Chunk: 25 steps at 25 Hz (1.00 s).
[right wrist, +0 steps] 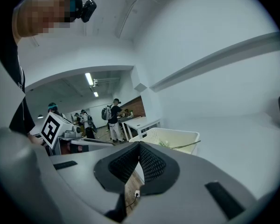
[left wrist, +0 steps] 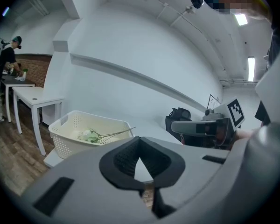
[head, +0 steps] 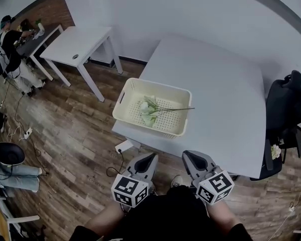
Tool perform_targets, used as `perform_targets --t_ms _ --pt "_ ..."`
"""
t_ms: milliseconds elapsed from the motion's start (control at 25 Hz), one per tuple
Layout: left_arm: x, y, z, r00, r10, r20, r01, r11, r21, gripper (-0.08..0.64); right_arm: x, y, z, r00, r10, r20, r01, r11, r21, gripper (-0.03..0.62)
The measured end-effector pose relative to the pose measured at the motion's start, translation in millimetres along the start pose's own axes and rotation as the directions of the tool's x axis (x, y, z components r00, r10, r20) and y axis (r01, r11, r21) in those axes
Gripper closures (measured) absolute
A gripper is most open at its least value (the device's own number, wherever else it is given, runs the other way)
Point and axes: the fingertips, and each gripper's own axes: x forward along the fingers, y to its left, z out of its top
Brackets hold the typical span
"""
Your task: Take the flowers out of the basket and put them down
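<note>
Basket (head: 160, 86) open-topped, walls all rnd.

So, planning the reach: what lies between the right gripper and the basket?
Nothing but bare tabletop between right gripper and basket, per the head view.

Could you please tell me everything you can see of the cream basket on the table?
The basket is a cream rectangular tub that looks like plastic, with perforated walls and floor, a smooth rim and a slot handle in its short left side. It stands upright on the near left corner of the pale table. Inside lie flowers with white blooms and green leaves, their thin stems reaching the right rim. Nothing else touches it.
</note>
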Motion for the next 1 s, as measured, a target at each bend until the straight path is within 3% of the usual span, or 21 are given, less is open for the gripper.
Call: perform_targets --t_ms 520,1000 --pt "37 -13 16 0.998 0.068 0.003 -0.068 0.998 0.001 0.554 10 -35 13 0.994 0.092 -0.053 -0.096 0.992 -0.087 0.571" --pt "57 -17 18 0.99 0.138 -0.003 -0.138 0.99 -0.015 0.554 13 -55 14 0.983 0.163 -0.085 -0.17 0.981 -0.089 0.571"
